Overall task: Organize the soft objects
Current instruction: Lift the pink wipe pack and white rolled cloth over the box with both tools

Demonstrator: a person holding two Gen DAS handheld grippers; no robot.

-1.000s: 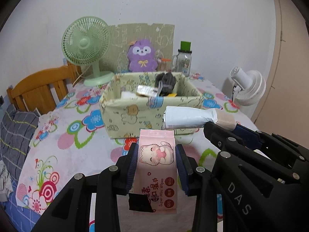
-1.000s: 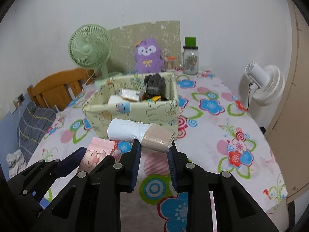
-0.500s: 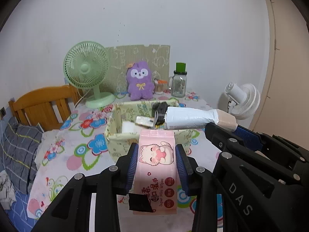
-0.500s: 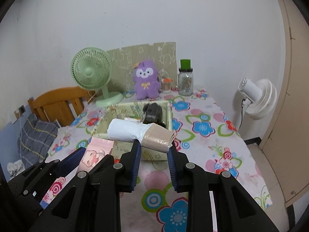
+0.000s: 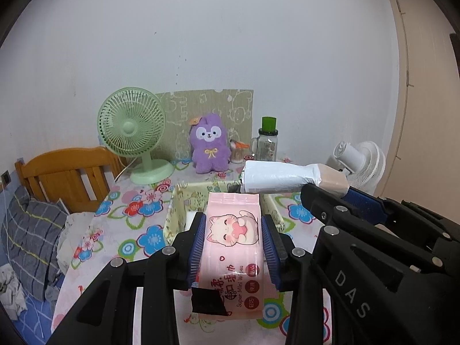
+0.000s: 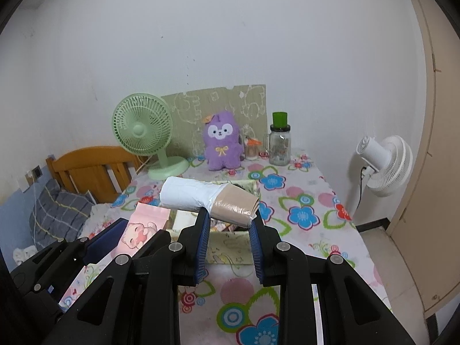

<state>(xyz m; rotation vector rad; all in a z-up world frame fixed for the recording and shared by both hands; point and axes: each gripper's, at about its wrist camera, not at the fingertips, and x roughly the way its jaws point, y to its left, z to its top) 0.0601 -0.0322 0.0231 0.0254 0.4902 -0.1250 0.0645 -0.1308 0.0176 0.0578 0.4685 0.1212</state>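
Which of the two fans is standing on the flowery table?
The mint-green round desk fan, on the flowery tablecloth beside the purple plush toy. The white fan stands beyond the table's edge.

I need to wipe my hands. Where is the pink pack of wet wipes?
The pink wipes pack is clamped in the left gripper, held above the yellow fabric box on the flowered table, left of the white roll.

Pink wipes pack (image 5: 234, 238), cat print, held lengthwise above the fabric box (image 5: 184, 210); white-and-tan roll (image 6: 207, 201) crosswise alongside, possibly taped.
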